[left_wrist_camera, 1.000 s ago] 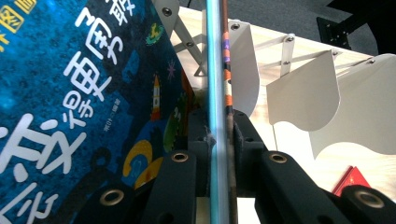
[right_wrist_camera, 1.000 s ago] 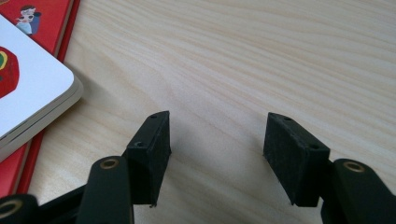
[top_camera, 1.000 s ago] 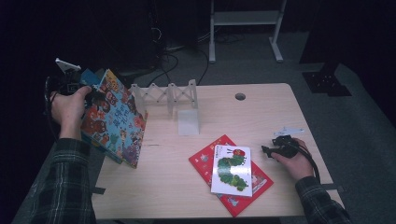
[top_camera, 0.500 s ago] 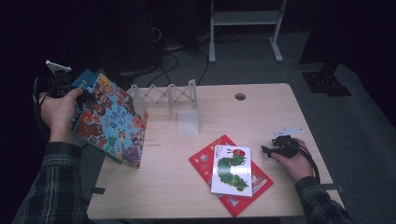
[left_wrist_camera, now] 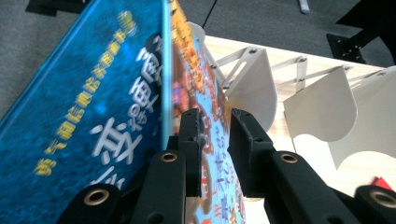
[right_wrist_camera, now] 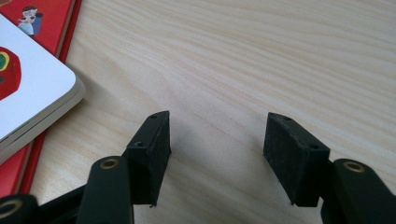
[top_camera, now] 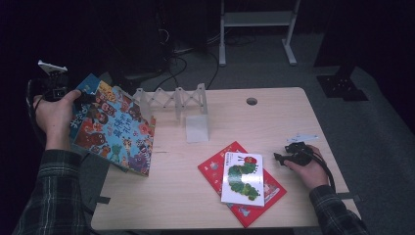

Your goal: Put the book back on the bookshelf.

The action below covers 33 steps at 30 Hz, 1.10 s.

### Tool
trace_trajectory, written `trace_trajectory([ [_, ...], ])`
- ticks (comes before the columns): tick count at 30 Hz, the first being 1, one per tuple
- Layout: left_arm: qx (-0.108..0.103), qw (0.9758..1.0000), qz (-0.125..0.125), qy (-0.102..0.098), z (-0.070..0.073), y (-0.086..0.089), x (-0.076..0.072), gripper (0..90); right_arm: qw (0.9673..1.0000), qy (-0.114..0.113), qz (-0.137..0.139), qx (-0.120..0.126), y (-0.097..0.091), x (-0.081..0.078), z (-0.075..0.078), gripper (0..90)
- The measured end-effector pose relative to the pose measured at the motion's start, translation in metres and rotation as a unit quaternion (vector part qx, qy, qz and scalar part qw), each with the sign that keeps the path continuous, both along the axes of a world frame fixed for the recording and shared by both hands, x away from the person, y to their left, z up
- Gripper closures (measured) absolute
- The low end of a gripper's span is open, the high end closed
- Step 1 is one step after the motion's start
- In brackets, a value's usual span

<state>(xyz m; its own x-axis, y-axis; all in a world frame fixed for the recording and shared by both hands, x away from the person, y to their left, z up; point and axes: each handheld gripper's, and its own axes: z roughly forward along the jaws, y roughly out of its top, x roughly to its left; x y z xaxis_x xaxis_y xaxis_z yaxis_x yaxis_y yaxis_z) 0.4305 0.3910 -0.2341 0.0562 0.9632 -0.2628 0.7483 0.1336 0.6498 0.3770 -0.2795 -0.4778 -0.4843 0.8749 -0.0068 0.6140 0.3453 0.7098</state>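
Observation:
A colourful picture book point(top_camera: 115, 132) leans off the table's left edge, its lower corner on the wood. My left gripper point(top_camera: 80, 95) holds its top edge. In the left gripper view this book point(left_wrist_camera: 212, 116) runs slantwise between the jaws of my left gripper point(left_wrist_camera: 219, 135), which have just been opening a little but still pinch it. A blue book point(left_wrist_camera: 93, 116) lies outside the left jaw. My right gripper point(top_camera: 276, 157) rests on the table, open with bare wood between the fingers of the gripper point(right_wrist_camera: 217, 140). Left of it, a white caterpillar book point(top_camera: 242, 178) lies on a red book point(top_camera: 213, 169).
A white folding rack point(top_camera: 171, 100) stands at the back of the wooden table point(top_camera: 293, 122), just right of the held book, and its curved dividers point(left_wrist_camera: 322, 107) are close to my left jaws. The table has a cable hole point(top_camera: 251, 101). Dark floor and a white stand lie beyond.
My left hand has carried the books leftward, away from the rack, and they now tilt further out over the table's left edge. The right hand has kept still.

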Motion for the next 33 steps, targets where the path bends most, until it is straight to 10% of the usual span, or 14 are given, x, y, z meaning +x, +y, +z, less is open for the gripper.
trace_trajectory([
  [15, -0.013, 0.9953, -0.095, -0.016, -0.004, -0.051, 0.003, 67.3, 1.0000, 0.003, 0.001, 0.004, -0.001, 0.000, 0.000, 39.8],
  [27, 0.008, 0.9819, -0.186, -0.034, -0.016, -0.102, -0.006, 62.1, 1.0000, 0.003, 0.002, 0.007, -0.002, 0.000, -0.001, 38.2],
  [33, 0.006, 0.9695, -0.240, -0.051, -0.029, -0.129, -0.016, 57.2, 0.9999, -0.001, 0.003, 0.010, -0.001, 0.000, -0.002, 33.4],
])
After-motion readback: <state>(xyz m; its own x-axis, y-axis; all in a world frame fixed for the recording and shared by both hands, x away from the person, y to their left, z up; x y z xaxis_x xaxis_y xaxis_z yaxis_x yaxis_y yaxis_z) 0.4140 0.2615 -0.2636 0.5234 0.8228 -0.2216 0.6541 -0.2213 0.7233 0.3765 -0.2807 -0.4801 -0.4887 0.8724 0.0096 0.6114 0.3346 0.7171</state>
